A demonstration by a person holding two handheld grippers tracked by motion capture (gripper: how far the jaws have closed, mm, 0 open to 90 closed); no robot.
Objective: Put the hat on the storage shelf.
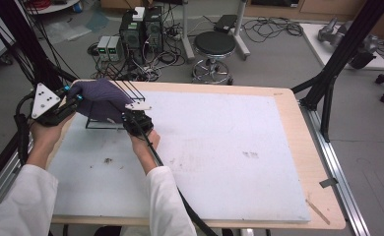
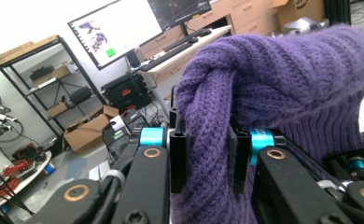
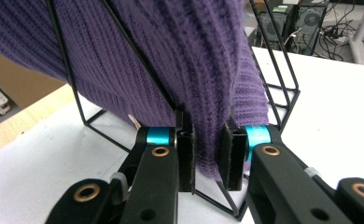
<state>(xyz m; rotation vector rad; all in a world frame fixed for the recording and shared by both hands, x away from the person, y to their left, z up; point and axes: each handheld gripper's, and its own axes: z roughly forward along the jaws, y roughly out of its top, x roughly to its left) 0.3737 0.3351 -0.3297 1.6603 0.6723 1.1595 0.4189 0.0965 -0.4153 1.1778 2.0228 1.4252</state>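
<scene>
Purple knit hat [image 1: 100, 100] on black wire rack [image 1: 112, 109], far left of the white table mat [image 1: 219, 147].

Left gripper [image 2: 207, 161] pinches a bunched fold of knit; right gripper [image 3: 207, 158] pinches the hanging edge (a rack wire runs close beside its jaws). Risk: uneven pulling may snag yarn on wire, or tip the light rack.

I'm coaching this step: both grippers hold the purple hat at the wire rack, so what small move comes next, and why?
Probably ease both grippers down together. The left gripper and right gripper each pinch the purple knit hat, which is draped over the black wire rack, its hem above the table.
</scene>
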